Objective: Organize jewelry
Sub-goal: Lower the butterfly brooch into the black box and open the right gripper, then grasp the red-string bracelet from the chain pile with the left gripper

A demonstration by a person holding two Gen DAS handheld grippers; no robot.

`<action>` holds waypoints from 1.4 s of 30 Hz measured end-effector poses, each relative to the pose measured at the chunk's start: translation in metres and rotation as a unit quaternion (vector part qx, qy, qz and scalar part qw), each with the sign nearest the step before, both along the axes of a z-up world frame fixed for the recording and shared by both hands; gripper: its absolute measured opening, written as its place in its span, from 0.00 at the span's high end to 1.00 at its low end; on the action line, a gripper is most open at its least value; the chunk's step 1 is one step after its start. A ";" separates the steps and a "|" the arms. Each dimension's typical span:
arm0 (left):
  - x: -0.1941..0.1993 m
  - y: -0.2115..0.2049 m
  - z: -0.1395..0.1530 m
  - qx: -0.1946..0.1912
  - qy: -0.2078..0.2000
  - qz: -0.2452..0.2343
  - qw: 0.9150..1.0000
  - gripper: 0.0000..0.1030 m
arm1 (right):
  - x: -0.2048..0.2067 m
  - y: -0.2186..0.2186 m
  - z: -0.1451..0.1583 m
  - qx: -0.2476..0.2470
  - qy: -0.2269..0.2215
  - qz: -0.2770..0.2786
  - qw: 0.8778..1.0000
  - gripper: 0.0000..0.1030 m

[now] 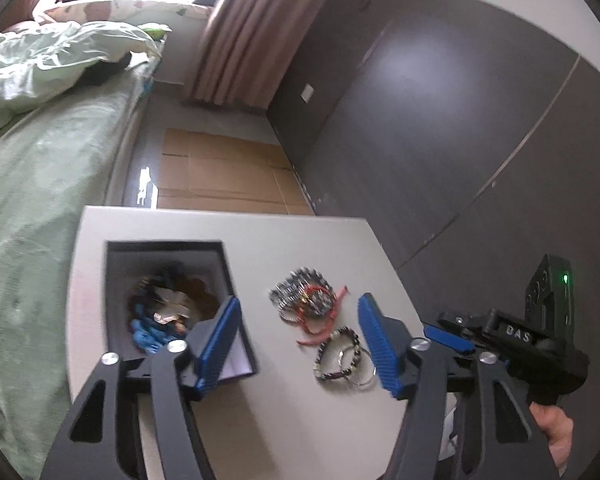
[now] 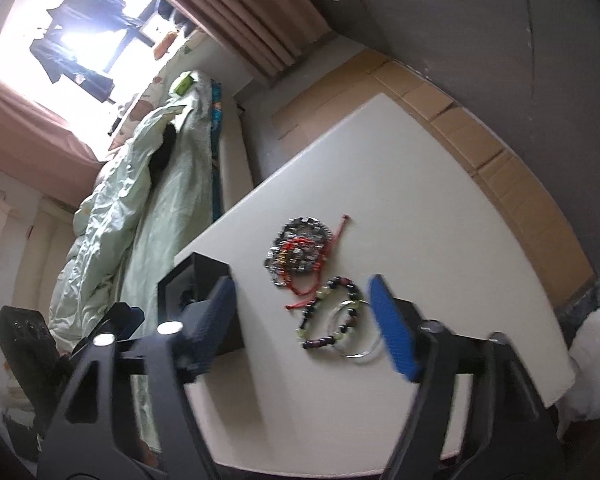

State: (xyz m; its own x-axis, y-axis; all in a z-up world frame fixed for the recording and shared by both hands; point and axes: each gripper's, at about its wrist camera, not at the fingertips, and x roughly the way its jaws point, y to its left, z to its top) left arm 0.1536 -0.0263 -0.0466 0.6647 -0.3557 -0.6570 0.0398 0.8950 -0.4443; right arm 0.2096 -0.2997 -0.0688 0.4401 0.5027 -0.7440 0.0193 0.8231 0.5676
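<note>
On the white table (image 1: 300, 420) stands an open dark jewelry box (image 1: 164, 264) with several pieces heaped inside. To its right lie a tangle of bracelets with a red cord (image 1: 304, 296) and a dark beaded bracelet on thin rings (image 1: 340, 354). My left gripper (image 1: 300, 346) hovers open above them, and its left pad overlaps the box's near corner in the picture. My right gripper (image 2: 304, 326) is open too, over the beaded bracelet (image 2: 332, 316), with the tangle (image 2: 300, 248) beyond and the box (image 2: 204, 272) to the left. Neither gripper holds anything.
A bed with a pale green cover (image 1: 40, 200) runs along the table's left side. Flattened cardboard (image 1: 220, 172) lies on the floor beyond the table, next to a dark wardrobe wall (image 1: 440, 120). White fabric (image 2: 596, 360) sits at the table's right corner.
</note>
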 end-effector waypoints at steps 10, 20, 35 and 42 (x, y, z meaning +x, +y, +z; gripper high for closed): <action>0.025 -0.046 -0.025 0.018 0.027 -0.033 0.999 0.63 | 0.005 -0.017 -0.017 -0.005 0.033 -0.007 0.999 0.60; 0.062 -0.075 -0.060 0.055 0.077 -0.028 0.995 0.77 | 0.014 -0.032 -0.020 -0.002 0.038 -0.022 0.999 0.59; 0.083 -0.090 -0.100 0.150 0.112 -0.022 0.982 0.82 | 0.031 -0.039 -0.026 0.009 0.050 -0.034 0.998 0.59; 0.083 -0.088 -0.106 0.159 0.109 -0.030 0.981 0.95 | 0.036 -0.026 -0.027 -0.002 0.050 -0.026 0.998 0.59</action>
